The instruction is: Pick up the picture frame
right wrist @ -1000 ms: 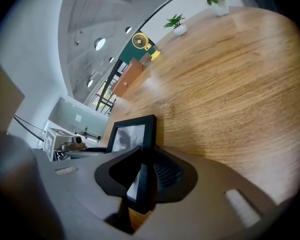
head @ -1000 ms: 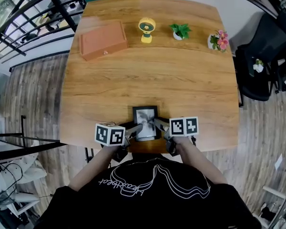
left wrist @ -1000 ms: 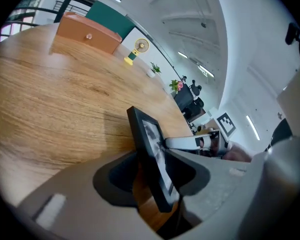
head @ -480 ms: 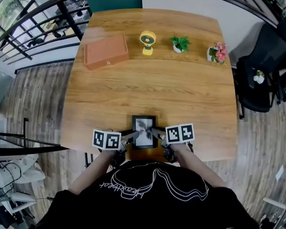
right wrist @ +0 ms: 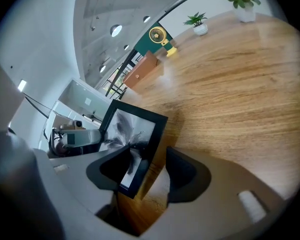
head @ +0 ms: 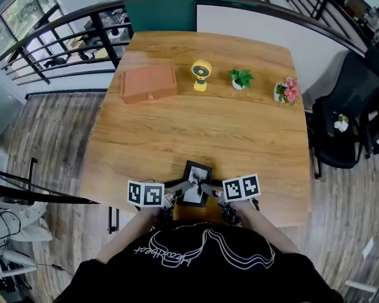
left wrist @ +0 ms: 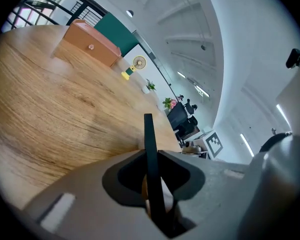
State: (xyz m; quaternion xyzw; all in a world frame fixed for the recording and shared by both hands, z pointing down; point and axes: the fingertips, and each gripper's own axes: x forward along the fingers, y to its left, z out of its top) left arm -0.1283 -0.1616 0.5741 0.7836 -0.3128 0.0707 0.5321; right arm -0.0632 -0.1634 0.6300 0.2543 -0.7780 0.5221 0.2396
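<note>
Tabletop (head: 202, 125): picture frame (head: 196, 185) lengthwise outward, askew

You are leaning over a wooden table (head: 177, 137). At its far left, a brown box (head: 149, 83) is lying flat. To the right of it, a yellow fan (head: 201, 74), a green plant (head: 240, 78) and pink flowers (head: 286, 91) in a white pot are standing in a row along the far edge, each apart from the next.

Pic frame (head: 196, 183) tilted at worktop (head: 208, 125) near edge, btw L tongs (head: 182, 187) & R tongs (head: 208, 188); R jaws just been opening, frame edge btw them. Box (head: 148, 83), fan (head: 201, 73) far side.
</note>
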